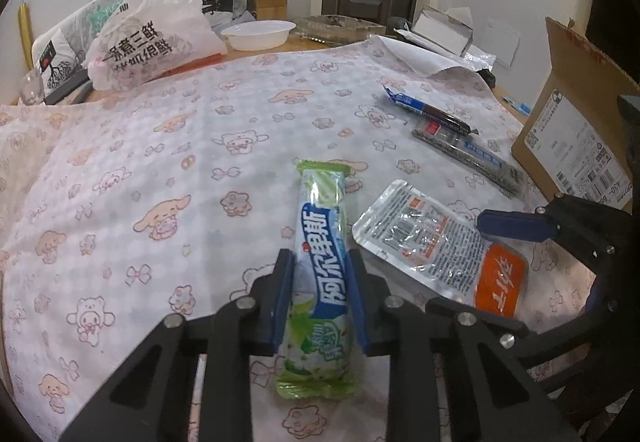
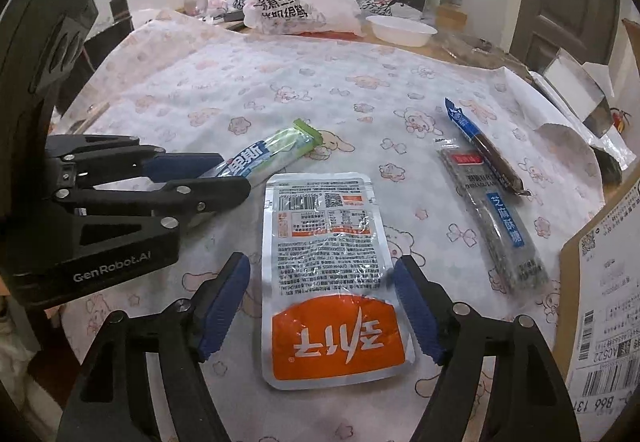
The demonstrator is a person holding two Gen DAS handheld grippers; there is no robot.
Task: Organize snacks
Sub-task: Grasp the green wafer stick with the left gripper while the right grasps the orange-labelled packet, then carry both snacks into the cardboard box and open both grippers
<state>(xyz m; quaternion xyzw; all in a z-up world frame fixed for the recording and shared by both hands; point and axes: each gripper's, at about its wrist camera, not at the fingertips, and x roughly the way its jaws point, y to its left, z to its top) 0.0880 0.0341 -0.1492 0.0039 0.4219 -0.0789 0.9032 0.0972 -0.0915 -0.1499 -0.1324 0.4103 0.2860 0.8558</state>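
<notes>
On the tabletop (image 2: pixel 280 82), covered by a cartoon-print cloth, the left claw (image 1: pixel 320 298) is pinching the green-and-blue candy bar (image 1: pixel 320 262) across its middle, both pads pressed against the wrapper (its ends stick out past the fingers). Just to its right, toward the near edge, the silver pouch with an orange panel (image 2: pixel 328 282) lies flat between the blue pads of the right claw (image 2: pixel 320 306), which stands spread, not touching it. Further right, close to the cardboard box (image 2: pixel 608 302) at the right edge, the grey sesame bar (image 2: pixel 500 226) and a dark bar with a blue end (image 2: pixel 484 142) lie side by side, touching.
</notes>
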